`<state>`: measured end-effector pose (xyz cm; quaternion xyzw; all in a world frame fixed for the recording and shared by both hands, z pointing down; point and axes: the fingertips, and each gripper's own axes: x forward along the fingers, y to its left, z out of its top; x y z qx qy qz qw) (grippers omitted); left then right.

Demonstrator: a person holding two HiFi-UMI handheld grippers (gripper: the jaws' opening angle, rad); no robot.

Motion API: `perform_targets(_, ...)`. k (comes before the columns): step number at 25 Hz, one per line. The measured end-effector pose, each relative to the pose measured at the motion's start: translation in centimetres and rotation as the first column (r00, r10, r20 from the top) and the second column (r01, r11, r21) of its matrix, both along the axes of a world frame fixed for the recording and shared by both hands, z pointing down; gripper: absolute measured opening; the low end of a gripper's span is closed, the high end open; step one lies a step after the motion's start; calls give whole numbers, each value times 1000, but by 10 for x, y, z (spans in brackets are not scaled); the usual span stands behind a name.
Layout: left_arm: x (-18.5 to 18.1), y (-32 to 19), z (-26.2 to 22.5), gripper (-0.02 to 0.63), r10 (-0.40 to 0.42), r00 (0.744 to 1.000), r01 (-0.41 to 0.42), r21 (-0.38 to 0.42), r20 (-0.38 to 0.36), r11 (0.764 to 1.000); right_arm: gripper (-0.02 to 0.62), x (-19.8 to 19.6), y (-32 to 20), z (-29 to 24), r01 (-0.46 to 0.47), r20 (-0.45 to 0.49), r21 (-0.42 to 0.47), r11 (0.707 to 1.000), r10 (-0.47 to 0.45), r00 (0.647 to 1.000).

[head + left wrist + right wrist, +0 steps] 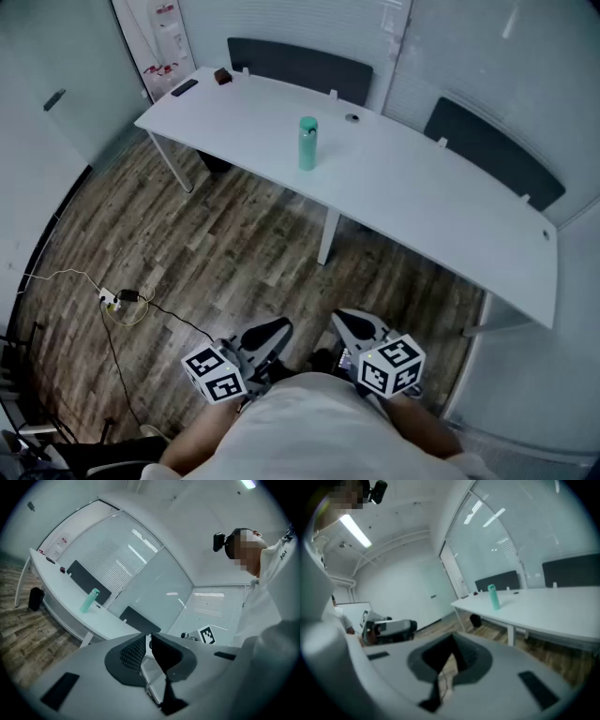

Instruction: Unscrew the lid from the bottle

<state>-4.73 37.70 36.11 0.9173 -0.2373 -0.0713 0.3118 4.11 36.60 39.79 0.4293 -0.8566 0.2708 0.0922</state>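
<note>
One teal bottle (307, 143), lid (308, 123) on, stands upright on the one long white table (422, 206), well apart from both grippers. The left gripper (270, 332) and right gripper (354, 324), held near the person's body, each have jaws closed together on nothing. Wood floor (234, 244) lies between them and the table, and two dark panels (300, 64) stand behind it.

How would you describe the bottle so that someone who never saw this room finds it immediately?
Look at the long white table. Near its middle, by the front edge, stands the bottle, upright. It is the only tall, mint-green thing; the small round thing beside it is dark and low.
</note>
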Motion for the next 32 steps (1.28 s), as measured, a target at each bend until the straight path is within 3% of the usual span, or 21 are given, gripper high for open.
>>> perform_targets(11, 22, -8, 5, 40, 5, 1000, -5, -17, 8, 1000, 21, 19, -9, 8, 17, -31, -6, 1000, -17, 999)
perform_targets(20, 33, -21, 5, 38, -48, 998, 48, -6, 33, 999, 26, 29, -21, 4, 81, -93, 76, 994, -74, 993)
perform_targets(22, 38, -23, 5, 38, -60, 997, 61, -2, 44, 998, 55, 32, -22, 7, 99, -104, 72, 992, -91, 990)
perform_targets(24, 41, -25, 6, 40, -71, 996, 71, -2, 49, 997, 124, 34, -24, 9, 117, -107, 67, 991, -109, 988)
perform_targets(32, 51, -34, 9, 40, -123, 991, 123, -6, 56, 992, 135, 49, -32, 16, 150, -113, 58, 987, -143, 983)
